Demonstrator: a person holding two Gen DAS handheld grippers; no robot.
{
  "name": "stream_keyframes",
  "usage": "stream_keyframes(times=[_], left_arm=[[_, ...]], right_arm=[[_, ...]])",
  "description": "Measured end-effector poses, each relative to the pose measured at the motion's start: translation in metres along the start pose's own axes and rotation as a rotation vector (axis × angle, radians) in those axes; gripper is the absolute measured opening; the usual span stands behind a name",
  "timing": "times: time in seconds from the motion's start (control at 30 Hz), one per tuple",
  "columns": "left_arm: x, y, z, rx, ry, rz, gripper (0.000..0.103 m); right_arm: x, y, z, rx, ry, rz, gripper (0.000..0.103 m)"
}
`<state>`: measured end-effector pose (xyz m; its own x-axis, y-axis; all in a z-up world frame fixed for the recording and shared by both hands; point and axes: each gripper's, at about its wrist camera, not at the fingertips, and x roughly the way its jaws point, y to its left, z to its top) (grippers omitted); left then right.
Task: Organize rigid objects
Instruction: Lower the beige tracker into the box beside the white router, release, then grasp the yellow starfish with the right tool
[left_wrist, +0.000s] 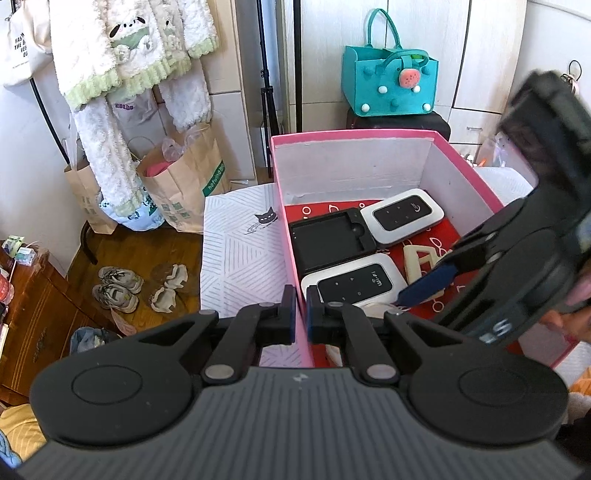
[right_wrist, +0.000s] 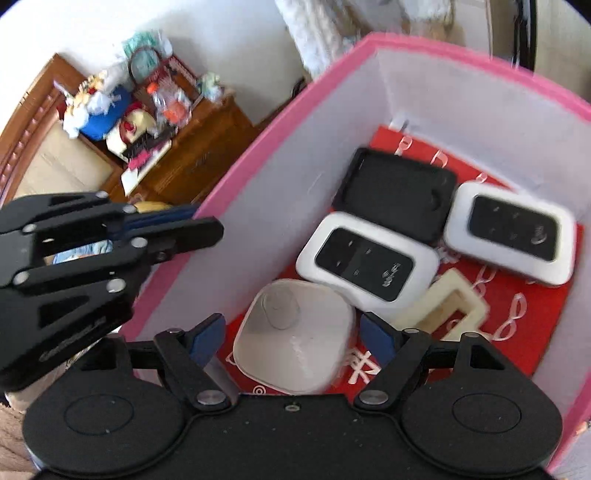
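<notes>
A pink box with white inner walls and a red lining holds two white-and-black WiFi routers, a black case and a cream frame. My left gripper is shut on the box's left wall. It also shows at the left of the right wrist view as the left gripper. My right gripper hangs open inside the box. A white rounded device lies between its fingers, and the pads stand just off its sides. The nearer router partly overlaps it.
The box rests on a white patterned cloth. Behind it stands a teal felt bag. Paper bags and shoes sit on the wooden floor at left. A cluttered wooden dresser is beyond the box. A hand holds the right gripper.
</notes>
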<state>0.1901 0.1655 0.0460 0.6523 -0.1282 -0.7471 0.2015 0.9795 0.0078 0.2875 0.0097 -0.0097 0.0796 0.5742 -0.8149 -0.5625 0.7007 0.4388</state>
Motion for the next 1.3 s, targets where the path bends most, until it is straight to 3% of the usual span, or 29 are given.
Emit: stream_keyframes(times=[0.13, 0.27, 0.47, 0.63, 0.77, 1.0, 1.17, 1.3], left_arm=[[0.000, -0.001, -0.002, 0.009, -0.004, 0.004, 0.004], [-0.002, -0.001, -0.004, 0.012, -0.008, 0.002, 0.004], [-0.002, -0.002, -0.005, 0.024, -0.014, 0.003, 0.004], [-0.002, -0.002, -0.004, 0.041, -0.006, -0.004, 0.005], [-0.002, 0.000, -0.004, 0.036, -0.004, -0.013, 0.005], [-0.002, 0.001, -0.005, 0.024, -0.007, -0.018, 0.005], [-0.002, 0.000, -0.006, 0.031, -0.004, -0.015, 0.005], [-0.001, -0.001, -0.005, 0.054, 0.001, -0.013, 0.005]], right_arm=[[-0.040, -0.004, -0.015, 0.004, -0.099, 0.043, 0.084], [-0.093, -0.012, -0.045, -0.037, -0.259, 0.030, 0.084], [-0.153, -0.022, -0.092, -0.095, -0.467, -0.191, 0.084], [-0.157, -0.040, -0.135, -0.069, -0.548, -0.323, 0.085], [-0.139, -0.056, -0.174, -0.035, -0.672, -0.400, 0.085], [-0.113, -0.088, -0.199, 0.080, -0.643, -0.398, 0.085], [-0.103, -0.099, -0.209, 0.125, -0.542, -0.392, 0.079], [-0.092, -0.107, -0.217, 0.181, -0.458, -0.400, 0.070]])
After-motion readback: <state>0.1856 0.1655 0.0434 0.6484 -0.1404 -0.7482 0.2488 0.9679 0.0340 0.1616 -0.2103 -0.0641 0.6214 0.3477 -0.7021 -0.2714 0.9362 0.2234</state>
